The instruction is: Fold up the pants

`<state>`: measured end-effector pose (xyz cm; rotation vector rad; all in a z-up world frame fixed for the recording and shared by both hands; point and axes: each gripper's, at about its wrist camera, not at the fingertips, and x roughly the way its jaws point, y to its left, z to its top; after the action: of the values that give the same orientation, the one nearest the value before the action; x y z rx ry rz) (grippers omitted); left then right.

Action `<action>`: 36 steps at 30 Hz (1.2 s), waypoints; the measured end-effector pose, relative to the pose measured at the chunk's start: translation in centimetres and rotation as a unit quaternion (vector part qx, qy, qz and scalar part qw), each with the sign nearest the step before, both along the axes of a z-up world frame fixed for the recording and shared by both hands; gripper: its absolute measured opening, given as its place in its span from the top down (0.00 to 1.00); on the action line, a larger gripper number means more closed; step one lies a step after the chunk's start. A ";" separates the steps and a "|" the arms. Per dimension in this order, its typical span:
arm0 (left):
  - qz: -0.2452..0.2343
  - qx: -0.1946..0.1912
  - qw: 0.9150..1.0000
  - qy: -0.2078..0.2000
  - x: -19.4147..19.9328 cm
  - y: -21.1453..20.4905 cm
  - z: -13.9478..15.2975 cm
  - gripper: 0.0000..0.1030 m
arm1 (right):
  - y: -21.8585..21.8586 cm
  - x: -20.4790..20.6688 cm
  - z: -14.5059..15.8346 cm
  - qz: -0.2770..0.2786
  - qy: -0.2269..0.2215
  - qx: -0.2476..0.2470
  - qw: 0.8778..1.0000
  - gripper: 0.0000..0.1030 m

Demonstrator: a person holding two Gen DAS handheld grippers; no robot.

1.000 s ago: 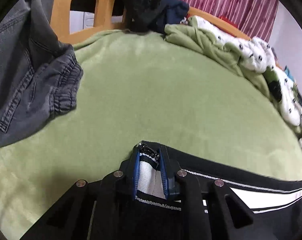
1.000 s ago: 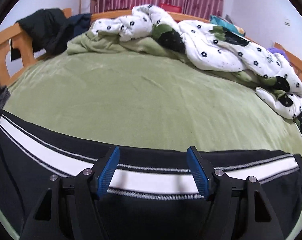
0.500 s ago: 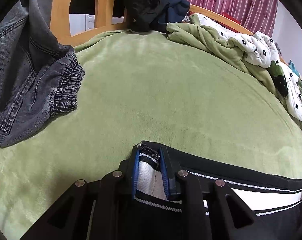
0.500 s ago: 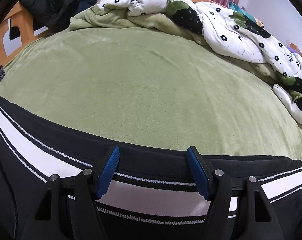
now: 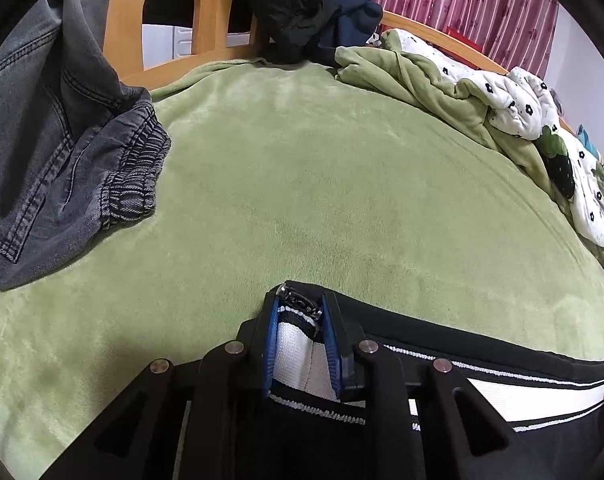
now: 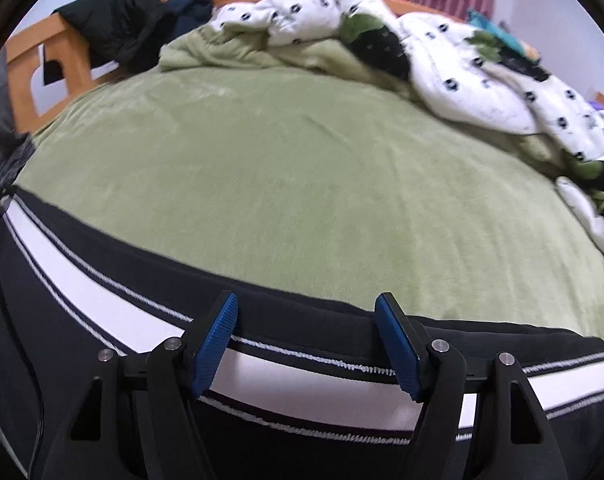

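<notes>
At the far left, a pair of grey denim trousers with a gathered elastic waistband lies crumpled on the plush green fleece bed cover, well apart from the work. Further right, the left gripper is closed on the end of the black track pants with a broad white side stripe, the ribbed white knit and a small metal zip pull being pinched between its blue pads. The pants are stretched across the near edge of the bed, the striped band running taut (only a slight sag is seen) toward the right gripper, whose blue ridged fingers stand wide apart over the stripe without gripping it. The step in hand is judged to be the laying-out before a fold; a grasp by the right gripper is probably needed next. Beyond, a rumpled white quilt printed with black flowers is heaped against the orange wooden bed frame.
</notes>
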<state>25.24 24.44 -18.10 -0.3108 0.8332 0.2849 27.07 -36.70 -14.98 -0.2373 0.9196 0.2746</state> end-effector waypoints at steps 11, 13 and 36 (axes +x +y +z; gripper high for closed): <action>-0.001 0.006 1.000 0.000 0.0 0.0 0.0 0.79 | 0.9 0.0 -1.3 0.087 0.038 -0.010 0.995 0.94; -0.002 0.005 1.000 -0.003 -0.1 0.1 0.1 0.79 | 0.9 -0.4 -0.8 0.084 0.021 -0.008 0.996 0.96; -0.041 0.044 0.998 -0.010 -3.1 -4.4 2.8 0.43 | -4.4 -0.1 -2.0 -0.080 0.005 0.019 0.997 0.48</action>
<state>22.13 20.09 -15.27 -0.1956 0.8089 0.2405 26.94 -41.14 -17.02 -0.1267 0.9365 0.1445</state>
